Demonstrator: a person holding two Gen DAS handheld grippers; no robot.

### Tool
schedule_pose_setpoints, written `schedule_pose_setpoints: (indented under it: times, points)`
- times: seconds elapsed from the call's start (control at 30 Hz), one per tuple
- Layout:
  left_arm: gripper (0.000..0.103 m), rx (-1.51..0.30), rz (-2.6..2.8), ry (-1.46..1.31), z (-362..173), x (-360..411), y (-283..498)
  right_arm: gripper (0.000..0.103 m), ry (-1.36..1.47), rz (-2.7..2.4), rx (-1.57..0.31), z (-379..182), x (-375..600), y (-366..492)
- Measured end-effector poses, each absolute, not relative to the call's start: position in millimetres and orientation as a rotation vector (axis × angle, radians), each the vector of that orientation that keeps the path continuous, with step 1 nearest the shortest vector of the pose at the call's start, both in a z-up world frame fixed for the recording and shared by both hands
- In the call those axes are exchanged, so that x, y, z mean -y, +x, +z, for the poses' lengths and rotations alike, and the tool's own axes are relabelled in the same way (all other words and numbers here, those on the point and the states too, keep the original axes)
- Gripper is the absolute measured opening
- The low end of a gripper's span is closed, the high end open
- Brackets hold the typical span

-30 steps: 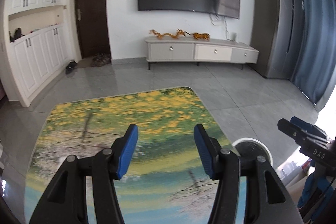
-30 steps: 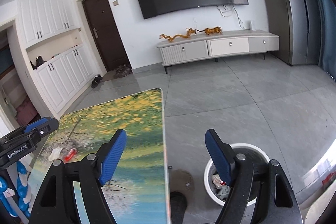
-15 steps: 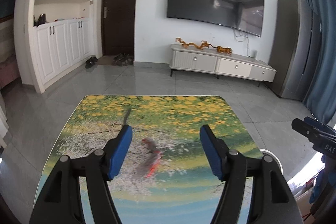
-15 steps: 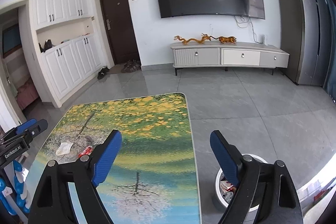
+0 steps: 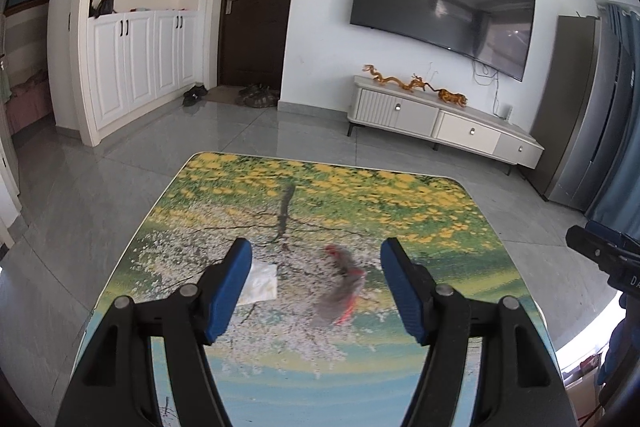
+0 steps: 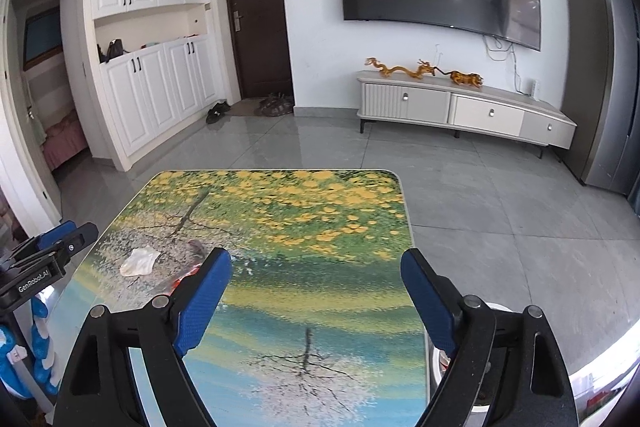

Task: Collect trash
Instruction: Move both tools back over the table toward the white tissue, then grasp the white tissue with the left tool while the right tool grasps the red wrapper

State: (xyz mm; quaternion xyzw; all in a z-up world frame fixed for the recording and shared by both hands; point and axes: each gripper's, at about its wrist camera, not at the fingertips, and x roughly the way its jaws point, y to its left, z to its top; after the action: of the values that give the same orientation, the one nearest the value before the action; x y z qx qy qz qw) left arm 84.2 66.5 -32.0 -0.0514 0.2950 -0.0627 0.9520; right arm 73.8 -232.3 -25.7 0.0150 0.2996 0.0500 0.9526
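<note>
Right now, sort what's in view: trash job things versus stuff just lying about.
Job: white wrapper; red wrapper; bin; left tongs; right tongs; table.
Just there: TV; dragons; shoes; cabinet.

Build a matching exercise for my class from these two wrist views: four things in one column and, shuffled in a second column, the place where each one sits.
Things
1. white crumpled paper
2. red and grey wrapper
3. golden dragon figurines
4. shoes

Places
A. on the floor by the dark door
B. on the low TV cabinet
C. on the printed table, just past the left gripper's left fingertip
D. on the table, ahead of the left gripper's open jaws

Pairs: 1-C, 2-D, 3-B, 4-A
</note>
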Motion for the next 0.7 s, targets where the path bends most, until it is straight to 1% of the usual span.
schedule_pose_setpoints:
  times: [0.3, 0.47, 0.5, 0.67, 0.7]
  points:
    - [0.065, -0.629, -0.054, -0.146, -49.3, -118.2, 101.2, 0.086, 0.026, 0.180, -0.652, -41.1, 216.4, 96.3]
    - [0.065, -0.682, -0.001, -0.173, -73.8, -153.1, 112.3, 0.085, 0.030, 0.256, -0.703, -60.6, 201.7, 116.6]
    - [0.065, -0.699, -0.006, -0.175, -80.6, -156.7, 115.2, 0.084, 0.033, 0.278, -0.716, -64.9, 197.2, 121.4]
    - [0.065, -0.770, -0.086, -0.152, -103.7, -149.6, 131.7, 0.069, 0.052, 0.405, -0.792, -91.1, 170.8, 150.2]
    - [0.065, -0.781, -0.105, -0.141, -108.0, -145.9, 135.8, 0.067, 0.053, 0.425, -0.809, -97.0, 164.6, 156.1]
